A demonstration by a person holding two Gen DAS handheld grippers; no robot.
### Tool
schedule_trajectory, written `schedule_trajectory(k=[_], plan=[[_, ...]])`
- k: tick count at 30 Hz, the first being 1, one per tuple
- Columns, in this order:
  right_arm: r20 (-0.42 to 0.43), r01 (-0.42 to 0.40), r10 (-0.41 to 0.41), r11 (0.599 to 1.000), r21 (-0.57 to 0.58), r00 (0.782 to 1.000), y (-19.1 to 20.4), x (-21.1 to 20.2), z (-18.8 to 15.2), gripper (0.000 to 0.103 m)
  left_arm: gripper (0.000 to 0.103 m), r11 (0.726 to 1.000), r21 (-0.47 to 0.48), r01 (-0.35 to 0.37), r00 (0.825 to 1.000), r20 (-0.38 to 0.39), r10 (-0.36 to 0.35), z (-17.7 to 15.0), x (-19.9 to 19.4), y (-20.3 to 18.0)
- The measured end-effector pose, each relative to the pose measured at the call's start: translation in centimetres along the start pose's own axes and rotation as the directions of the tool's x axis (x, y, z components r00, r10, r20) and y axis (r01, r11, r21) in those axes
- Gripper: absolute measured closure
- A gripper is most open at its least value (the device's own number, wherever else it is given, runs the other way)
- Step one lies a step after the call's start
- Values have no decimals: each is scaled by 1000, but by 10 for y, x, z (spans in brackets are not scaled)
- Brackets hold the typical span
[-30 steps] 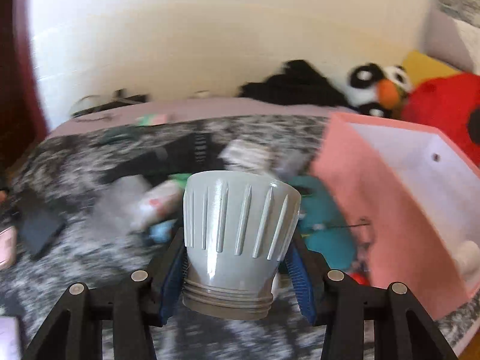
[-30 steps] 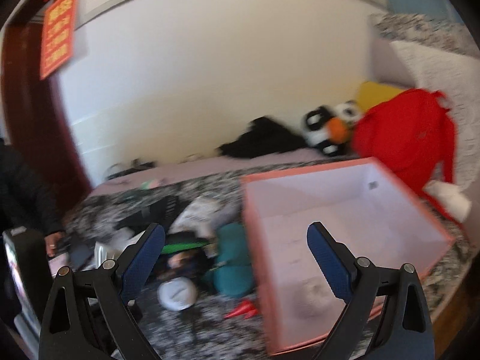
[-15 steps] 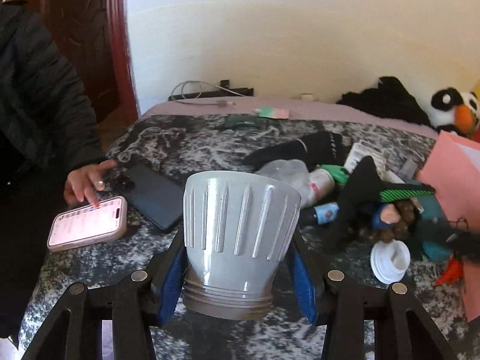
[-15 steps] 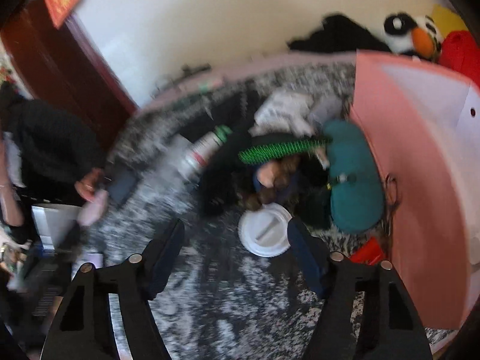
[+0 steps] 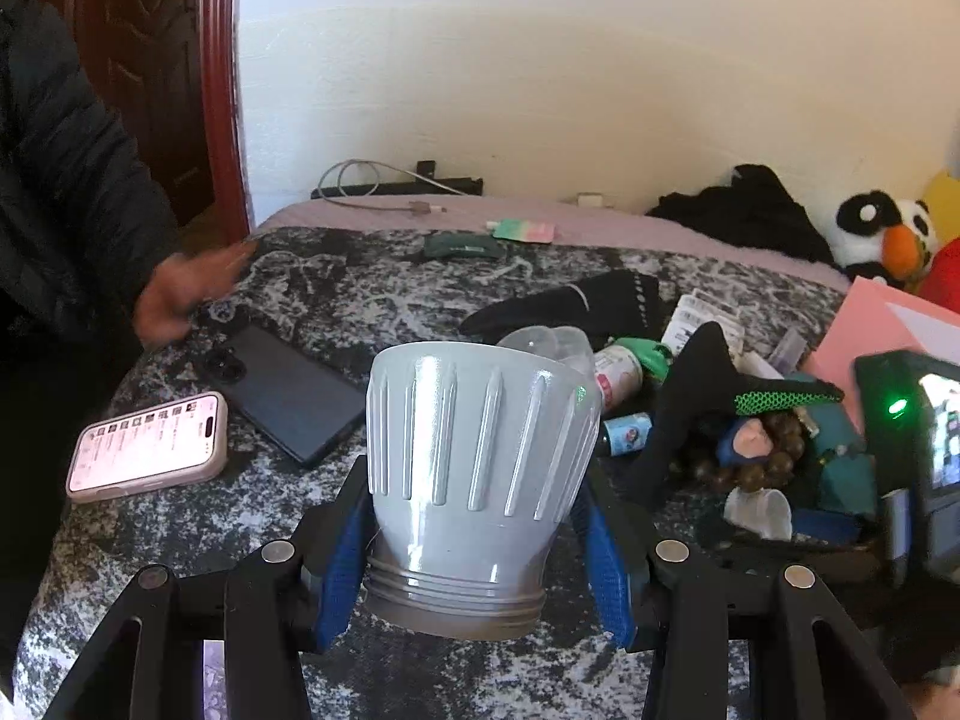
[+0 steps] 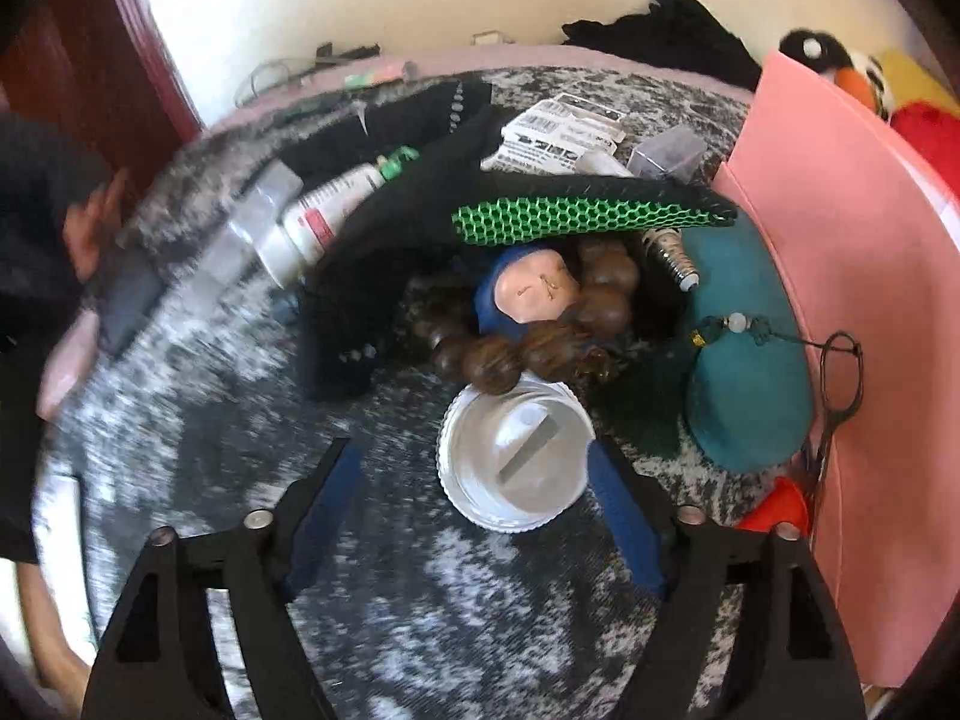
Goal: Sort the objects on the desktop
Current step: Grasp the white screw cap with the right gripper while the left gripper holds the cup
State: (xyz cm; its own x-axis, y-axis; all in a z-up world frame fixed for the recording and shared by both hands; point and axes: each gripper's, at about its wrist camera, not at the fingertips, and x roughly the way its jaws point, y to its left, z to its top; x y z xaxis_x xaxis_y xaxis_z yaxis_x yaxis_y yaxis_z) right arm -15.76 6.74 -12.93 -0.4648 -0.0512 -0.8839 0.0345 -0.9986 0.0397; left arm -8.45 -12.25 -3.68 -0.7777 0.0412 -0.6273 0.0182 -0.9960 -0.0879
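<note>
Left gripper (image 5: 474,546) is clamping a grey ribbed cup (image 5: 480,468), blue pads pressing on both sides just above its threaded end, wide mouth facing away from the camera. Cup is hanging over the mottled grey cover (image 5: 360,300), clear of it.

Right gripper (image 6: 480,516) is pointing steeply down at the cover, jaws spreading and standing wide. White lid (image 6: 516,456) is lying open side up on the cover between the fingertips; the right pad (image 6: 624,516) is sitting just beside its rim, the left pad is well apart. Whether the right pad is touching the rim, cannot tell.

Taking the lid as landmark: brown beads (image 6: 522,336) are touching its far edge, a blue figure (image 6: 528,288) is lying among them, a green mesh glove (image 6: 570,216) is farther back. Teal pouch (image 6: 744,348) is to the lid's right, pink box (image 6: 840,276) beyond the pouch. White bottle (image 6: 324,210) is up-left of the lid.

In the left view two phones (image 5: 150,444) are lying on the cover's left side, and a person's hand (image 5: 186,288) is blurring above them.
</note>
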Motion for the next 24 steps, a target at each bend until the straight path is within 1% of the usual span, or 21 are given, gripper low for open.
schedule_trajectory(k=[1, 2, 4, 5, 7, 8, 9, 10, 11, 13, 16, 17, 20, 24], plan=[[-2, 28, -28, 999, -16, 1000, 2, 5, -1, 14, 50, 1000, 1, 1, 1000, 0, -1, 0, 0, 0], [-4, 57, -57, 998, -33, 998, 4, 10, -2, 10, 50, 1000, 2, 1, 1000, 0, -1, -1, 0, 0], [-38, 85, -87, 995, -42, 996, 2, 23, -3, 8, 50, 1000, 4, 1, 1000, -2, -1, -1, 0, -1], [-45, 60, -61, 998, -20, 997, -4, 25, -4, 9, 50, 1000, 5, 1, 1000, -3, -1, -1, 0, -2], [-57, 9, -7, 1000, 25, 998, -15, 30, -5, 18, 50, 1000, 7, 2, 1000, -4, -2, -2, 0, -3], [-44, 14, -12, 999, 38, 999, -20, 27, -4, 37, 50, 1000, 8, 2, 1000, -5, -2, -2, 0, -4], [-42, -16, 18, 998, 57, 999, -26, 23, -4, 65, 50, 1000, 10, 3, 1000, -4, -2, -1, 0, -6], [-40, -46, 49, 996, 76, 998, -32, 19, -4, 78, 50, 1000, 12, 3, 1000, -4, -3, -1, 1, -7], [-39, -76, 79, 993, 92, 996, -36, 16, -4, 89, 50, 1000, 15, 5, 1000, -4, -5, -1, 0, -10], [-36, -134, 139, 983, 123, 990, -45, 11, -5, 93, 49, 1000, 21, 10, 1000, -2, -10, 0, 0, -15], [-10, -191, 194, 973, 130, 981, -51, -2, -7, 99, 50, 999, 33, 20, 1000, 1, -20, 0, -1, -23], [7, -202, 203, 971, 126, 979, -51, -9, -7, 100, 50, 999, 39, 23, 1000, 3, -23, 0, -1, -27], [68, -213, 207, 972, 103, 976, -52, -36, -5, 101, 49, 998, 50, 32, 999, 5, -32, 0, -1, -36], [151, -246, 230, 964, 101, 962, -52, -75, 1, 103, 49, 997, 60, 49, 999, 5, -50, 1, -1, -48]])
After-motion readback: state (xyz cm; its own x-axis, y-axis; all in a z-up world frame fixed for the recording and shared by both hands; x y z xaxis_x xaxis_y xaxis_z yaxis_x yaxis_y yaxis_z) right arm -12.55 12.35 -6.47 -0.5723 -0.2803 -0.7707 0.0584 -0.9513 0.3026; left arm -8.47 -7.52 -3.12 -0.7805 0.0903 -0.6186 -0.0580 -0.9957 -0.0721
